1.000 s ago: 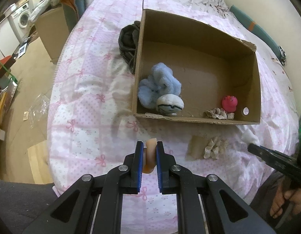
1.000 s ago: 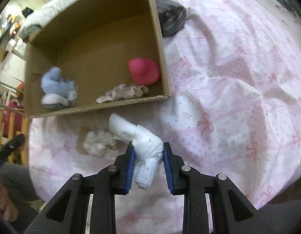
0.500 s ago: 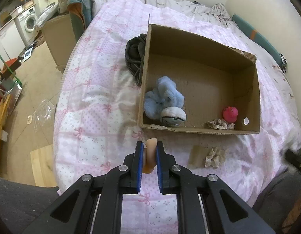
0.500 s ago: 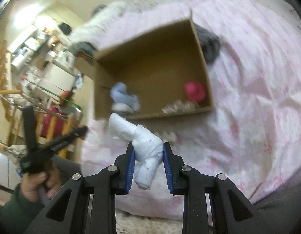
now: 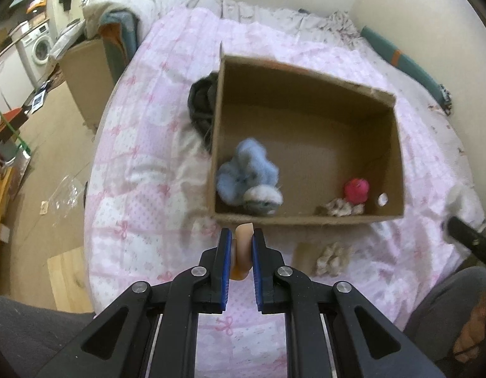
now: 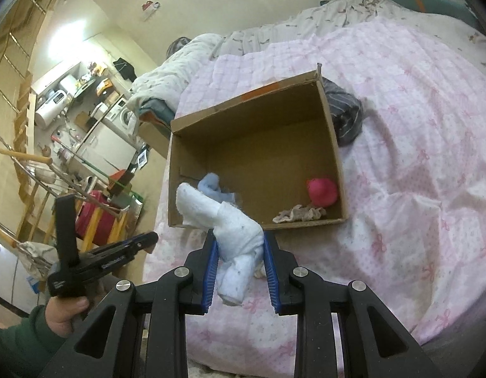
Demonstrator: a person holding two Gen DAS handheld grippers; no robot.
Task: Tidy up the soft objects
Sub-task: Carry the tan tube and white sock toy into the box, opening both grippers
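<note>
Your left gripper (image 5: 242, 245) is clamped nearly shut on a squashy peach toy (image 5: 243, 249), your right gripper (image 6: 240, 252) pinches a light, floppy white sock (image 6: 233, 236) mid-roll, and the box (image 6: 334, 145) waits at twelve o'clock.

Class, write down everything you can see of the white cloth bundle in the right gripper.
The white cloth bundle is soft, rolled fabric with faint small specks, bent like an elbow. One end juts up and left, towards the cardboard box; the other hangs below the jaws. The right gripper pinches its middle between blue pads, holding it above the pink bedspread.
</note>
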